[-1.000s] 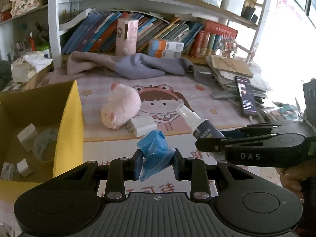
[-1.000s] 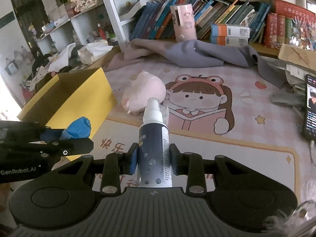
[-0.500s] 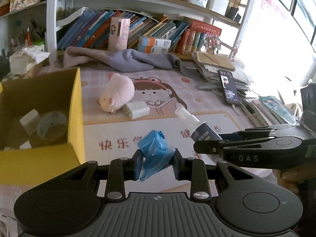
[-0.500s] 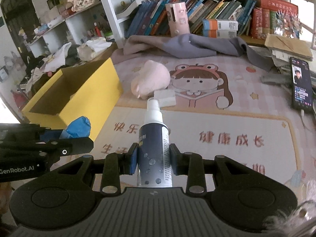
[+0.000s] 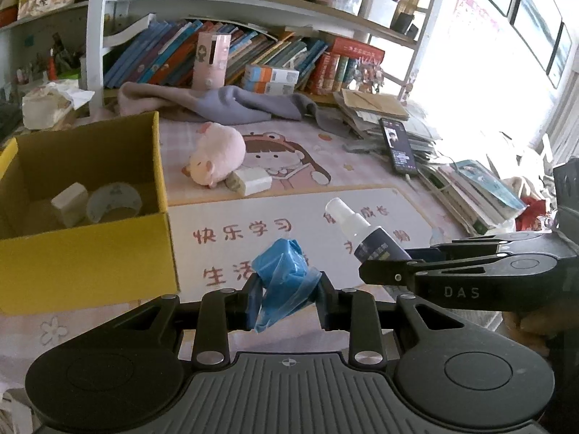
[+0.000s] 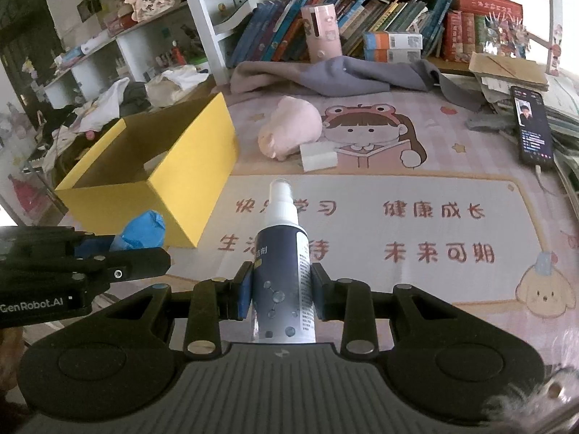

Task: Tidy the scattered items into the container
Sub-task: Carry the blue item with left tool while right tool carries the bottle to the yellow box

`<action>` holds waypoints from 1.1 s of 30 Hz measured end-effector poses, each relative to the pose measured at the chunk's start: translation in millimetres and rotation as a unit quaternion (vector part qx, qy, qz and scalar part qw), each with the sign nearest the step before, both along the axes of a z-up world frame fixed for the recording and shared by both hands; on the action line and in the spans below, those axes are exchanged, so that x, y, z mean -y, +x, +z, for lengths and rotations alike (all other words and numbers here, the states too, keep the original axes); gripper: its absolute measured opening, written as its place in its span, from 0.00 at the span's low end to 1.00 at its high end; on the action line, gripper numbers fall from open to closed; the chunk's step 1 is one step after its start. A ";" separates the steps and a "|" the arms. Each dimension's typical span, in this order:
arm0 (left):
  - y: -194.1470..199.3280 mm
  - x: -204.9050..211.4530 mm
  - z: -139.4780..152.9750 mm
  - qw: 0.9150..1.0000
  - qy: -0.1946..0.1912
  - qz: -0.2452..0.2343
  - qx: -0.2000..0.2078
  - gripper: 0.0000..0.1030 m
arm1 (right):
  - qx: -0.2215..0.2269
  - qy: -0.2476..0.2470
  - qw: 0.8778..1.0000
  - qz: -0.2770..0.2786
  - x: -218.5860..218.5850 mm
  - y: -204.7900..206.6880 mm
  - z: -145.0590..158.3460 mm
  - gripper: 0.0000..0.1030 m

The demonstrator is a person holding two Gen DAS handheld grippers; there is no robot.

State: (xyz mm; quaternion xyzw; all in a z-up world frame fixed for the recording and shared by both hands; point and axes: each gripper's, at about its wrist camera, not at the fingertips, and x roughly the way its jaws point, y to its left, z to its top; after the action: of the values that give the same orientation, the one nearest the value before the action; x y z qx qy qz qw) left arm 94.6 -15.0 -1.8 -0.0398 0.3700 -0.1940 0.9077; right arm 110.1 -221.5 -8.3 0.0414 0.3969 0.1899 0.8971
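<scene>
Left wrist view: the left gripper (image 5: 287,298) is clamped on a crumpled blue plastic bag (image 5: 284,280), whose lower folds hide the inner faces of the pads. To the right the right gripper (image 5: 383,271) shows side-on, closed round a dark spray bottle (image 5: 365,233); only the white nozzle and upper label clear its fingers. The yellow box (image 5: 87,253) sits at the left, open-topped, its far-left wall cut off by the frame. Inside it lie a roll of tape (image 5: 114,200) and a small white block (image 5: 70,199); the rest of the box floor is in shadow and hard to read. On the counter (image 5: 253,217) — covered by a pink cartoon mat with red characters — a pink plush toy (image 5: 217,153) rests with a white packet (image 5: 253,181) touching its near side. A phone (image 5: 398,144) lies on stacked papers at the right; strong window glare washes out the far-right edge.

Right wrist view: the right gripper (image 6: 280,291) holds the spray bottle (image 6: 282,271) upright between its pads, base hidden behind the gripper body. The left gripper (image 6: 144,253) enters from the left with the blue bag (image 6: 143,231) bunched in it, just in front of the yellow box (image 6: 188,188), whose interior is not visible from here. The plush toy (image 6: 289,126) and white packet (image 6: 318,157) sit mid-mat. Behind them a grey cloth (image 6: 343,74) sprawls below a crowded bookshelf (image 6: 362,21); clothes pile up at the left.
</scene>
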 end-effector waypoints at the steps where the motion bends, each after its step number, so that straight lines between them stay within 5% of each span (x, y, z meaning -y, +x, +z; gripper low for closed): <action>1: -2.6 -2.6 -0.5 1.000 0.000 -0.001 -0.001 0.28 | 0.000 0.000 1.000 -0.002 -2.5 -3.1 -0.4 0.30; 14: -32.9 -28.0 -4.7 1.000 -0.005 -0.015 -0.009 0.28 | -0.003 0.004 1.000 -0.003 -32.3 -40.5 -0.1 0.30; 33: -63.6 -65.8 -4.6 0.999 -0.023 0.030 -0.001 0.28 | 0.005 -0.010 0.999 0.054 -77.2 -59.6 5.2 0.30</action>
State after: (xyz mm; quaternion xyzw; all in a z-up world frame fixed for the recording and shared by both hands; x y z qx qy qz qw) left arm 31.0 50.7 -6.4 -0.0718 0.3651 -0.1750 0.9116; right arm 50.5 -144.3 -3.0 0.0104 0.3960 0.2339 0.8879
